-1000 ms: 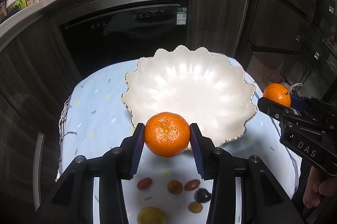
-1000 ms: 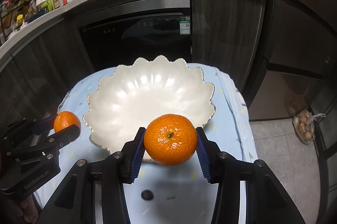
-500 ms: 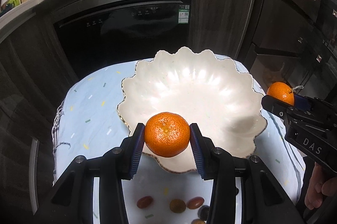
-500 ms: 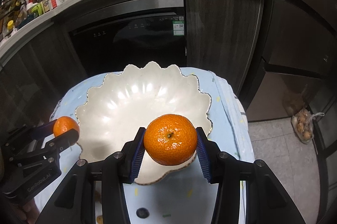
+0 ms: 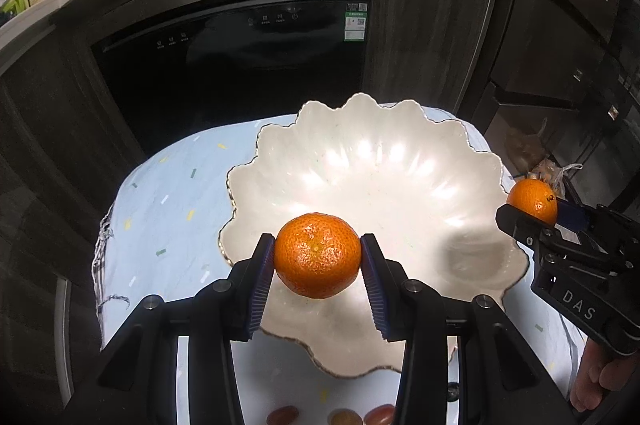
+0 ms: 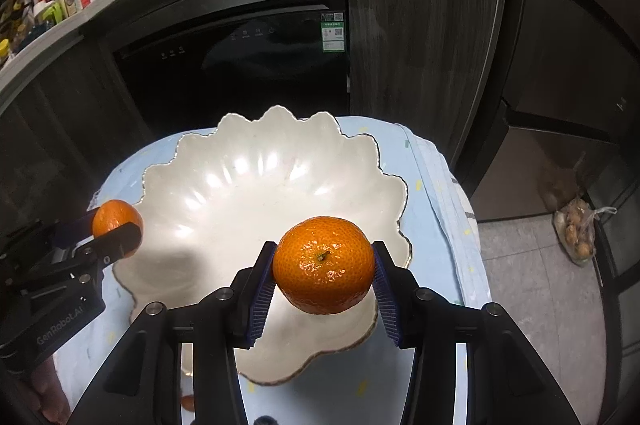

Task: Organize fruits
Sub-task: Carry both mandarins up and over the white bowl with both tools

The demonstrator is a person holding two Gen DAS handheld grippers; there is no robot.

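My left gripper is shut on a mandarin and holds it over the near left part of a white scalloped bowl. My right gripper is shut on a second mandarin over the bowl's near right rim. Each gripper shows in the other view: the right one at the bowl's right edge, the left one at its left edge. The bowl holds no fruit.
The bowl stands on a small table with a light blue cloth. Small grapes lie on the cloth below the left gripper. A dark oven and cabinets stand behind. A bag of fruit lies on the floor at right.
Both grippers have moved forward with their mandarins, from in front of the bowl's near rim to over the bowl. The grapes have slid toward the frame bottom.
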